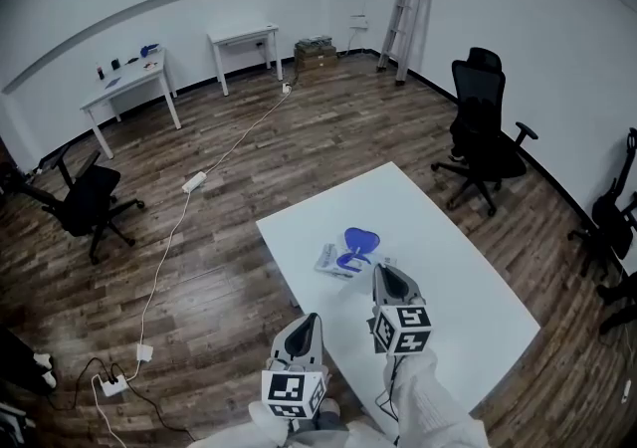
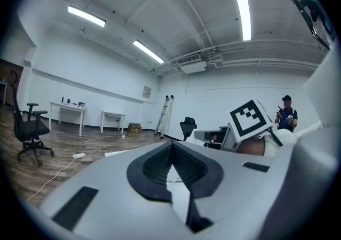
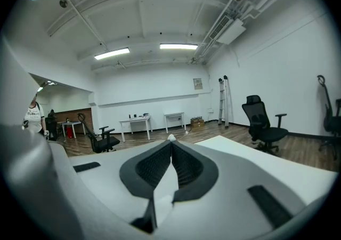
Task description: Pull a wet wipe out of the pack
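Left gripper (image 2: 171,145), right gripper (image 3: 170,142) — fingers together.

One white table (image 1: 468,282) carries one wet wipe pack (image 1: 336,259) near its left edge. Two grippers: the left gripper (image 1: 311,320) and the right gripper (image 1: 382,270). Beyond are two small white desks (image 1: 129,80) (image 1: 242,36), one ladder (image 1: 406,8), at least three black office chairs (image 1: 90,199) (image 1: 483,127) (image 1: 609,217) and two power strips (image 1: 194,180) (image 1: 112,386) on the floor.
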Demonstrator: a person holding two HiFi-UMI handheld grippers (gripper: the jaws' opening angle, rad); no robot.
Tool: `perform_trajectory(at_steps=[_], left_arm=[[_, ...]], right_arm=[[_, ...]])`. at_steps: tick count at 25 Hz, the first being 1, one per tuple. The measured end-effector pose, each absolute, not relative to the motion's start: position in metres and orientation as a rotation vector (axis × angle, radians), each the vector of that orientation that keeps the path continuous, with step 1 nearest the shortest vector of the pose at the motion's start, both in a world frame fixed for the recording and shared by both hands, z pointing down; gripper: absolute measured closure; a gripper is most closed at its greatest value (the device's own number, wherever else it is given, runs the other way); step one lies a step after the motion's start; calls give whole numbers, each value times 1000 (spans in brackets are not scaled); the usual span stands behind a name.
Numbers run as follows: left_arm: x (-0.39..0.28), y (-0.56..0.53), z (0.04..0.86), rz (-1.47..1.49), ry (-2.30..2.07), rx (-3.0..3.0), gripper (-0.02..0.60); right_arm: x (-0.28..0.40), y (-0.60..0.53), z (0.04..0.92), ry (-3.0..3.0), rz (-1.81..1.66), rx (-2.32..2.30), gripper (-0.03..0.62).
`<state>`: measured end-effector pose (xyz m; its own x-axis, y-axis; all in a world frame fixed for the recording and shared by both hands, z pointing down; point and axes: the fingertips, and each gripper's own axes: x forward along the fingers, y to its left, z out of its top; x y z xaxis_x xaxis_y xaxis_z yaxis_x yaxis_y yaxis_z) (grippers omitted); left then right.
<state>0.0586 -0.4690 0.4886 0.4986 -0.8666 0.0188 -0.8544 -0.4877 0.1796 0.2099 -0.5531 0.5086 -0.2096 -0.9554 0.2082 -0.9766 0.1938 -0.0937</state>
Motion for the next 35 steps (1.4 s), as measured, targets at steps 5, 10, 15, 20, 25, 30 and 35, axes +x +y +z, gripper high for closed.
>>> perform_trajectory(at_steps=[5, 10, 15, 20, 25, 30, 35], left_arm=[[68, -474, 482, -122, -1486, 2600, 583], [72, -476, 478, -126, -1474, 2615, 583], [77, -477, 476, -128, -1470, 2622, 583], [75, -476, 479, -121, -1473, 2614, 583], [78, -476, 478, -120, -1479, 2617, 583], [77, -478, 477, -126, -1482, 2616, 583], [78, -478, 477, -124, -1482, 2613, 583]], right_arm=[[216, -529, 522, -2323, 363, 1939, 580], [217, -516, 530, -2301, 393, 1949, 580], [220, -512, 528, -2297, 387, 1949, 580], [219, -508, 529, -2300, 393, 1948, 580], [223, -508, 527, -2304, 387, 1948, 580], [222, -508, 527, -2306, 379, 1945, 580], [224, -506, 526, -2302, 379, 1946, 580]])
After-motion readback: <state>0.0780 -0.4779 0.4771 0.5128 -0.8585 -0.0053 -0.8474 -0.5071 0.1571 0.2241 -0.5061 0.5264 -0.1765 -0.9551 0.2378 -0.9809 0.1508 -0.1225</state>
